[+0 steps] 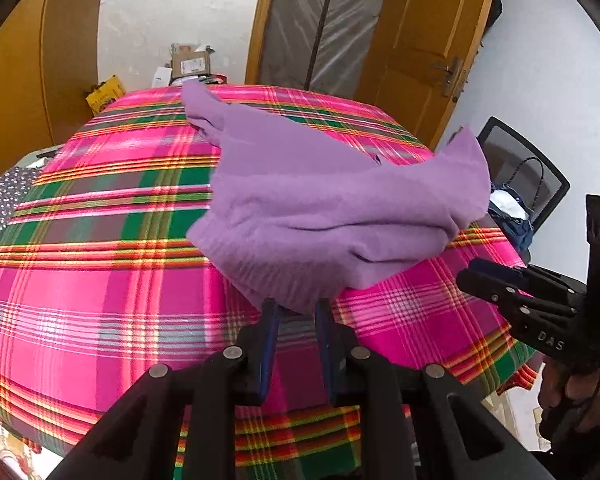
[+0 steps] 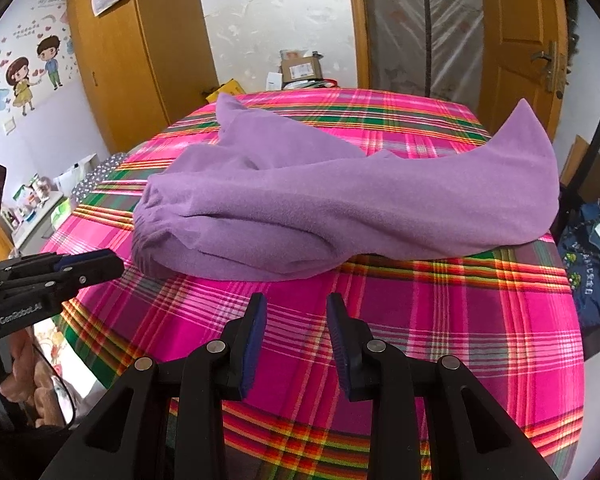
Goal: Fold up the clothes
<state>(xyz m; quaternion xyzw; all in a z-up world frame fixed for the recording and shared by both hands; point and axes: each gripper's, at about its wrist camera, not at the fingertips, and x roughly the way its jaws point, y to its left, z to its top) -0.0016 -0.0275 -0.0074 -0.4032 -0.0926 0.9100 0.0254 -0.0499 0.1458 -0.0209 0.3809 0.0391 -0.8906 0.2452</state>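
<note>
- Purple sweater (image 2: pixel 300 208) lying on plaid bedcover (image 2: pixel 420 320), bunched across the middle of the bed.
- Left gripper (image 1: pixel 296 312) at the near ribbed hem of the sweater; fingertips reaching the hem's edge, cloth partly overlapping the gap between the blue pads (image 1: pixel 270 332). Jaws parted; whether the pads press the cloth cannot be told.
- Right gripper (image 2: pixel 296 312) over bare bedcover, near the sweater's front fold but apart from it. Jaws parted, nothing between them.
- Seen from the right wrist view: left gripper's tips just beside the sweater's left, gathered end.
- Sweater appearance: soft fleece-like knit, folded over on itself in thick rolls, ribbed band at the near edge.
- One pointed end raised at far right, another stretched toward the far edge of the bed.
</note>
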